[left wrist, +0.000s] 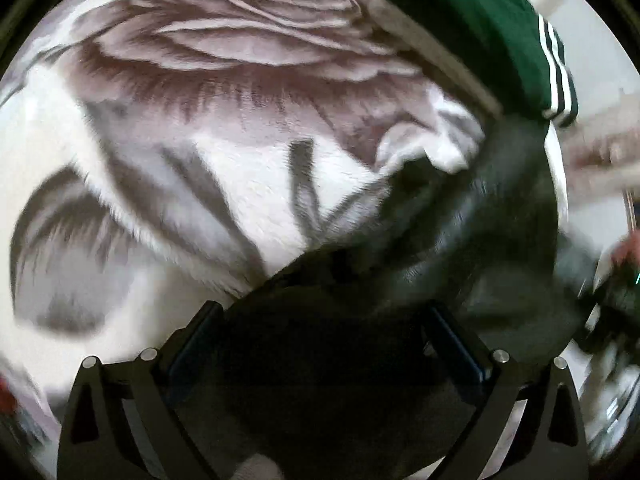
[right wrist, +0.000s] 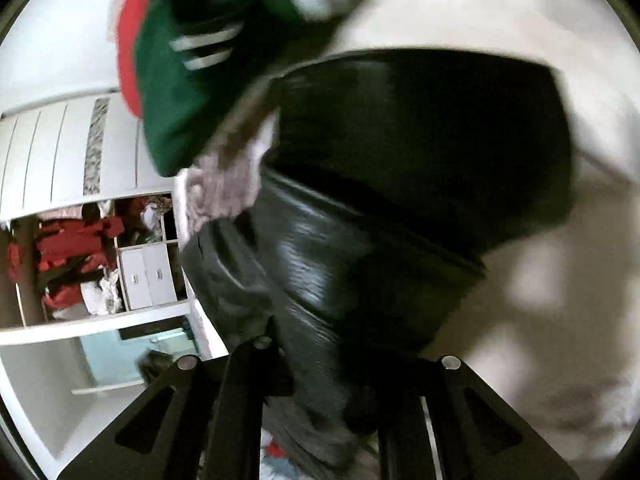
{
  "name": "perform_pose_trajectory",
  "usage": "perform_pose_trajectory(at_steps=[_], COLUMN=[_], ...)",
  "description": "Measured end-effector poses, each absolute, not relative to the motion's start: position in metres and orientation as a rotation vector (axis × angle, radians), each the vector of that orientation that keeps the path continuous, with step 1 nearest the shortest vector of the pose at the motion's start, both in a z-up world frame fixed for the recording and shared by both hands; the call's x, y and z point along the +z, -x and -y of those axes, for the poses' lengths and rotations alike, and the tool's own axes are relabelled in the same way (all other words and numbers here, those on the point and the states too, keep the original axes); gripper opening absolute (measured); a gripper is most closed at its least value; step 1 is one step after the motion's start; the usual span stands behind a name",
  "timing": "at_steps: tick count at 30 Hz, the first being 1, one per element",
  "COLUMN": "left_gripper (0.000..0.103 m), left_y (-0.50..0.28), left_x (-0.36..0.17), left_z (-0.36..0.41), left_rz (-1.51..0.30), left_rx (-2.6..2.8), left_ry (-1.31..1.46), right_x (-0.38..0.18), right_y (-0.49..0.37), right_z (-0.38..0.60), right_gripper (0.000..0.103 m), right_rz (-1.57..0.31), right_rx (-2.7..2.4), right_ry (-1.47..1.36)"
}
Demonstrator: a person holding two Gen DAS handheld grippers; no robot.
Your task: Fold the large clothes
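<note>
Black garment: glossy, leather-like, likely heavy and slippery; best taken at a hem. Right gripper pinches its near edge. Left gripper spread wide over it, pressing nothing. Beyond: rose blanket beneath; green garment farthest.

The green top is cut off at the upper edge of the left view, the black jacket hides the right tongs' tips, and the far right of the left view is too blurry to tell.
</note>
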State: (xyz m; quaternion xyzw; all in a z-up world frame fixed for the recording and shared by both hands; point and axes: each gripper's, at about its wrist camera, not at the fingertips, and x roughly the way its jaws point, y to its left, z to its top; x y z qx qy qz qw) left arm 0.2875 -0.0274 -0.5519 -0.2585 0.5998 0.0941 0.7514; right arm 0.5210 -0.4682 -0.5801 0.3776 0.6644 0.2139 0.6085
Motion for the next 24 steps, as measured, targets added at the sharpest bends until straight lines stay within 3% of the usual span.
perform_pose_trajectory(at_steps=[2, 4, 5, 10, 11, 13, 15, 18, 24], left_gripper=[0.101, 0.101, 0.101, 0.103, 0.103, 0.103, 0.103, 0.103, 0.103], left_y=[-0.272, -0.27, -0.271, -0.301, -0.303, -0.307, -0.305, -0.312, -0.307], left_x=[-0.551, -0.557, -0.561, -0.582, -0.585, -0.589, -0.591, -0.597, -0.596], left_z=[0.04, 0.052, 0.057, 0.042, 0.039, 0.034, 0.028, 0.028, 0.023], left_rz=[-1.269, -1.257, -1.256, -1.293, -1.299, -1.307, -1.309, -1.314, -1.302], left_rx=[0.3, 0.356, 0.37, 0.336, 0.321, 0.298, 0.293, 0.289, 0.265], left_ry=[0.614, 0.602, 0.591, 0.581, 0.574, 0.57, 0.604, 0.608, 0.639], right_x=[-0.608, -0.628, -0.637, -0.655, -0.651, -0.641, -0.63, -0.598, -0.536], right_y=[-0.512, -0.513, -0.516, -0.53, -0.533, -0.54, -0.543, -0.541, -0.526], right_z=[0.49, 0.488, 0.484, 0.434, 0.426, 0.415, 0.407, 0.393, 0.364], right_gripper=[0.036, 0.063, 0.068, 0.071, 0.069, 0.039, 0.026, 0.02, 0.02], right_rz=[-1.607, -1.616, -1.618, -1.622, -1.6, -1.557, -1.539, -1.489, -1.39], right_rx=[0.506, 0.565, 0.608, 0.73, 0.737, 0.734, 0.731, 0.746, 0.77], right_ry=[-0.954, -0.984, -0.984, -0.922, -0.906, -0.888, -0.866, -0.747, -0.569])
